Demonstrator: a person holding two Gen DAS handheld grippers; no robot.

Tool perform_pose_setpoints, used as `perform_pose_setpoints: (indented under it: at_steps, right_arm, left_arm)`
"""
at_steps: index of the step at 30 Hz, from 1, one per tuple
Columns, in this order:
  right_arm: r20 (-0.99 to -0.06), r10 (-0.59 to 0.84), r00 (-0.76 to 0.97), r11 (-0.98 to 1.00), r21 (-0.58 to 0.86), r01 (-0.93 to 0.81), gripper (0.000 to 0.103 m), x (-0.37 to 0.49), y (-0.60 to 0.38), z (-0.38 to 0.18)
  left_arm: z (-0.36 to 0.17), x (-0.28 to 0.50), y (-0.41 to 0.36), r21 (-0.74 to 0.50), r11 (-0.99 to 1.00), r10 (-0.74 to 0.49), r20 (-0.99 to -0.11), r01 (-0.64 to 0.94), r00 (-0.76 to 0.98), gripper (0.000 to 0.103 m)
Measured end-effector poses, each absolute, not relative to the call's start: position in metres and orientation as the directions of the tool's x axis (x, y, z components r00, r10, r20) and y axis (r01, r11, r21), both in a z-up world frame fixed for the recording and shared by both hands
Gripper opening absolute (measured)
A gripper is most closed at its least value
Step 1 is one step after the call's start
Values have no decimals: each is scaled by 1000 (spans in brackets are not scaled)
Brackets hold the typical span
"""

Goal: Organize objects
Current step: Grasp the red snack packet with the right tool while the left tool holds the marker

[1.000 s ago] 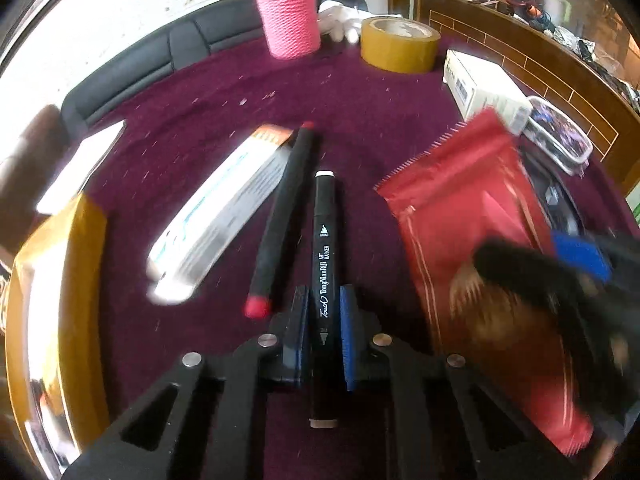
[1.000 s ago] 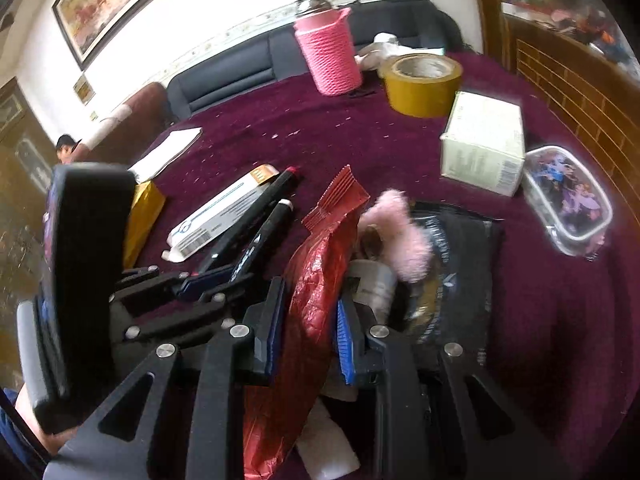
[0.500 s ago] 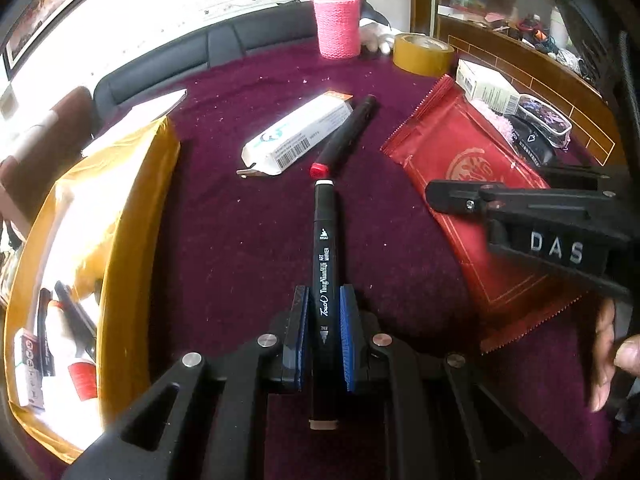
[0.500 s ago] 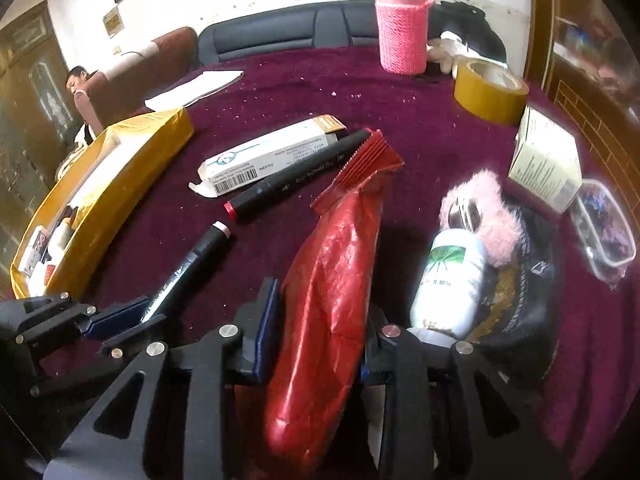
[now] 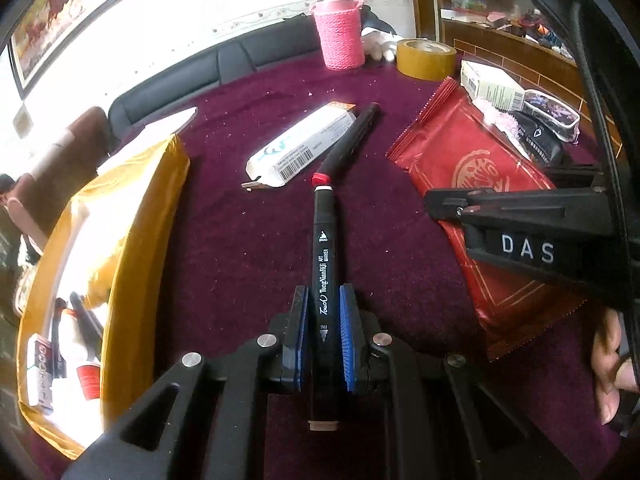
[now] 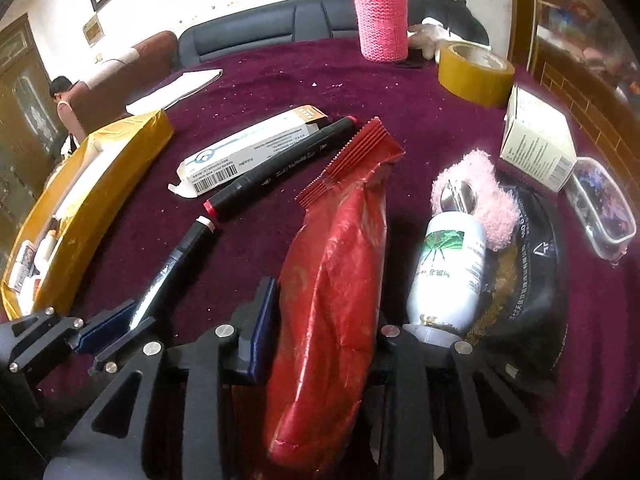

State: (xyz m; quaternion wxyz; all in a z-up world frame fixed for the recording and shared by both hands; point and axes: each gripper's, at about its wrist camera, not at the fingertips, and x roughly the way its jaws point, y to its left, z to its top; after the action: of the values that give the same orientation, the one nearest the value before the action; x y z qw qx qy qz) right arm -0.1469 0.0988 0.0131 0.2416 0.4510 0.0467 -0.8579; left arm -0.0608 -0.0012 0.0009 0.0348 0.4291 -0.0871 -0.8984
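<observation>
My left gripper [image 5: 323, 312] is shut on a black art marker [image 5: 323, 248] and holds it above the maroon table [image 5: 240, 240]; it also shows in the right wrist view [image 6: 172, 264]. My right gripper [image 6: 320, 312] is shut on a red foil packet [image 6: 336, 280], lifted edge-on; the packet shows flat in the left wrist view [image 5: 480, 184]. A gold box [image 5: 120, 216] with several small items inside stands at the left, also in the right wrist view [image 6: 88, 184].
On the table lie a second black marker with red cap [image 6: 280, 168], a white carton [image 6: 252, 148], a white bottle [image 6: 448, 272], pink fluffy thing [image 6: 480, 192], black pouch [image 6: 536, 272], tape roll [image 6: 476, 72], pink knitted flask [image 6: 382, 24], white box [image 6: 536, 140] and clear case [image 6: 604, 204].
Both grippers have pulled back and up from the table with the marker and the red packet in them. The gold box has come into view at the left.
</observation>
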Motion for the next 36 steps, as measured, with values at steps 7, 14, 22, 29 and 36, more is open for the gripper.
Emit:
perform_pose_setpoints:
  at_steps: [7, 14, 22, 29, 36]
  right_arm:
    - [-780, -370, -505, -881, 121, 458, 30, -144, 98, 12]
    - [-790, -323, -521, -891, 69, 449, 35, -143, 94, 13]
    - [-769, -278, -576, -892, -16, 452, 28, -134, 86, 19]
    - [-742, -248, -623, -891, -77, 447, 28, -128, 80, 25]
    - [-715, -227, -661, -897, -110, 428, 27, -125, 79, 30]
  left_arm:
    - [1, -61, -1, 187, -982, -138, -760, -10, -635, 11]
    - [2, -60, -3, 165, -986, -124, -762, -6, -636, 11]
    - [3, -59, -6, 142, -990, -106, -763, -6, -637, 11]
    - [9, -57, -9, 138, -990, -111, -741, 12, -662, 11]
    - [18, -54, -18, 142, -988, -141, -701, 58, -699, 11]
